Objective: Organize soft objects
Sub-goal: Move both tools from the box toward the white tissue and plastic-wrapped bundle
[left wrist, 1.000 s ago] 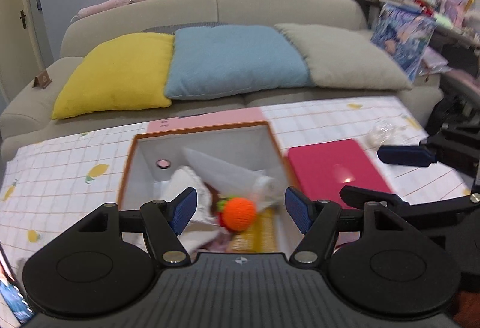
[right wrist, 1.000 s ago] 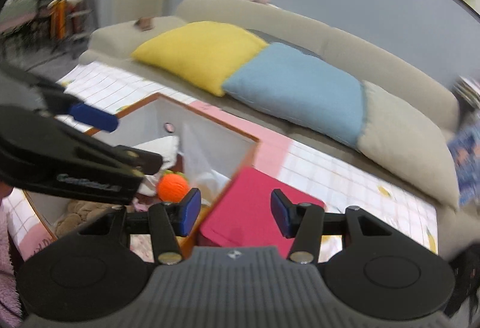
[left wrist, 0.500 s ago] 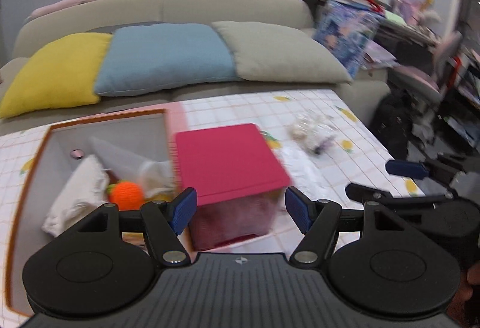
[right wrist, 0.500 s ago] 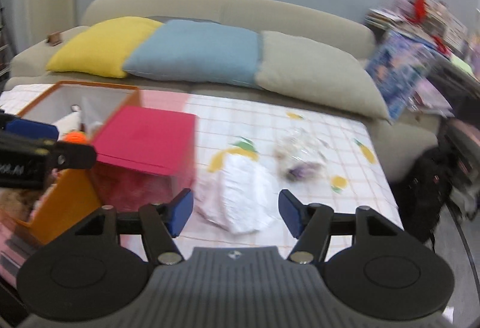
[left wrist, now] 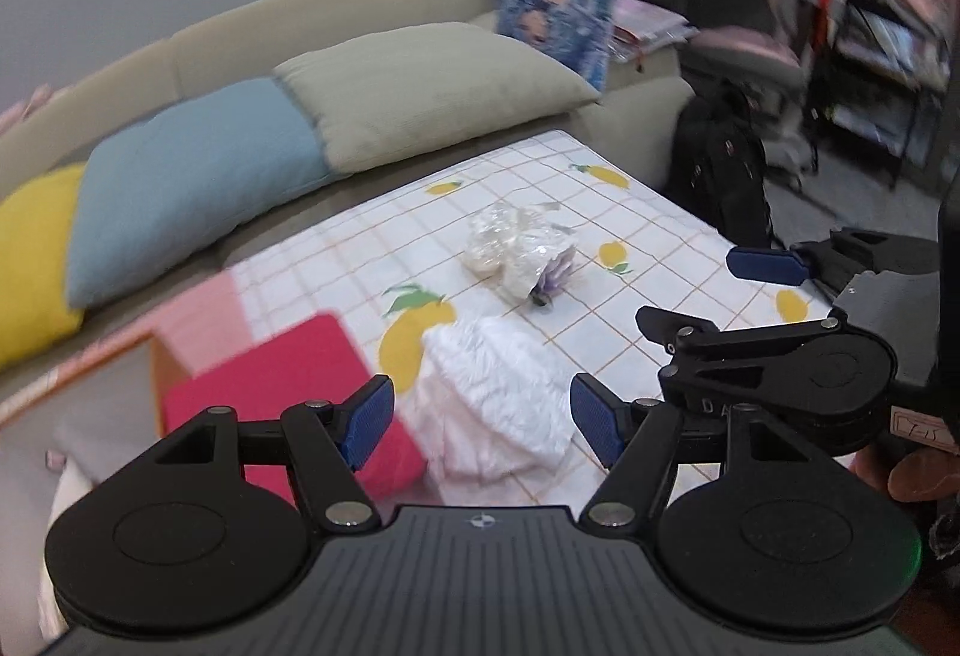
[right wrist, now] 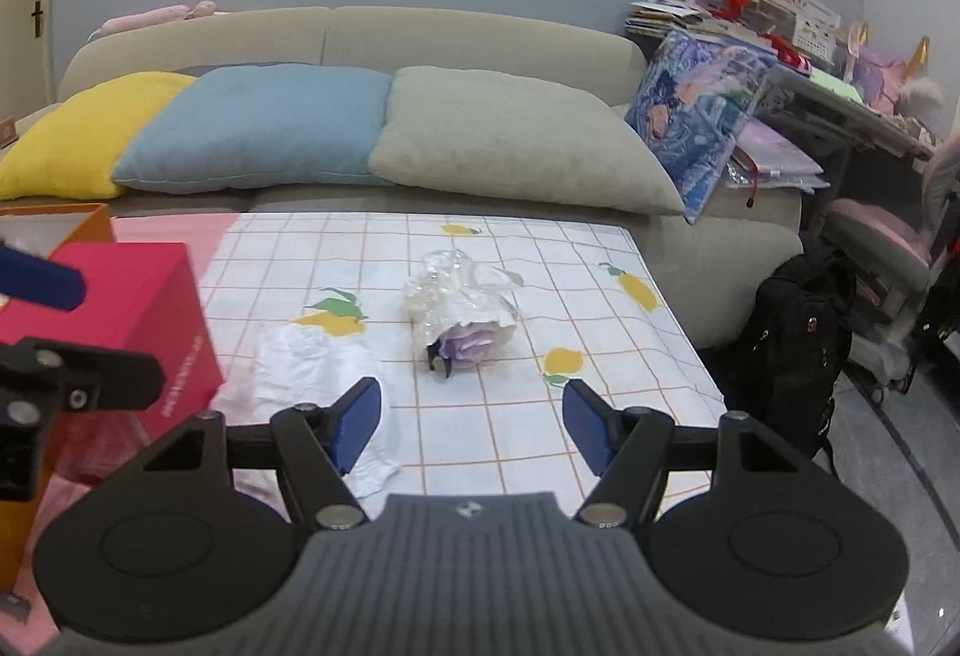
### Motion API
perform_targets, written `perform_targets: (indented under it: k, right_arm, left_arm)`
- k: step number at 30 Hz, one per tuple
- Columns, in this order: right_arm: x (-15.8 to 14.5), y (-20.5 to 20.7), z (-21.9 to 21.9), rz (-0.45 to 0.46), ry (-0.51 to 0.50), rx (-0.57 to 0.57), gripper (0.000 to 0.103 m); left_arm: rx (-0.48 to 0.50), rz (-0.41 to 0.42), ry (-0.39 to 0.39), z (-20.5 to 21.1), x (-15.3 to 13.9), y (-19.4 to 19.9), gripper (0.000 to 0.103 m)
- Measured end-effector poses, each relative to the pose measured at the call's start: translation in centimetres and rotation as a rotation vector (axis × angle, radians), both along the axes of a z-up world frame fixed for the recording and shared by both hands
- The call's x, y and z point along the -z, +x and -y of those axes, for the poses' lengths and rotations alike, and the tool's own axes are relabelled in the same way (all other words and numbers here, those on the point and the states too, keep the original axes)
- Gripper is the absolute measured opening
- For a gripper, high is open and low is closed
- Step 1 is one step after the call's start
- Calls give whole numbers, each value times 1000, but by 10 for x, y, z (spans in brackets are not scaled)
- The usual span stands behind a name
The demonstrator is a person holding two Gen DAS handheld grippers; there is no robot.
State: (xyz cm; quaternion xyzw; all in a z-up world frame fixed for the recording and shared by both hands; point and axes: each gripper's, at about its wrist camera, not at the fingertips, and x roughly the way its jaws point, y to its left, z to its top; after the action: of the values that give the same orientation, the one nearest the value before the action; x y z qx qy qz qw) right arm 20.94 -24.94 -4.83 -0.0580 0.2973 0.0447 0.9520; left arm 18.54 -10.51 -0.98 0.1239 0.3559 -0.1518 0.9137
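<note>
white cloth (right wrist: 318, 374) soft, crinkled | wrapper (right wrist: 459, 296) glossy plastic | box (right wrist: 114, 308) matt

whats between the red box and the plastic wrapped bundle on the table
The crumpled white cloth lies between the red box and the plastic-wrapped bundle, on the checked tablecloth. The right wrist view shows it best.

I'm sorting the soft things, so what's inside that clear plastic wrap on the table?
Inside the clear plastic wrap a purple, flower-like soft item shows at the near end. The crinkled plastic hides the rest of it.
</note>
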Motion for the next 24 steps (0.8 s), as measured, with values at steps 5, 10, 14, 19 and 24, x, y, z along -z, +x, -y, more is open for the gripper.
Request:
perform_targets:
  k: [5, 10, 14, 19, 24]
  right_arm:
    - [19, 18, 11, -2, 39, 29, 66]
    - [32, 34, 17, -31, 87, 44, 66]
    - [41, 42, 16, -51, 92, 21, 66]
    - [48, 52, 14, -59, 98, -9, 66]
    - [55, 62, 16, -76, 88, 5, 66]
  left_arm:
    - [128, -28, 81, 17, 10, 26, 79]
    - [228, -96, 168, 22, 22, 51, 79]
    - [266, -165, 231, 29, 32, 72, 79]
    - [276, -276, 277, 32, 46, 101, 79]
    - [134, -403, 219, 29, 60, 135, 80]
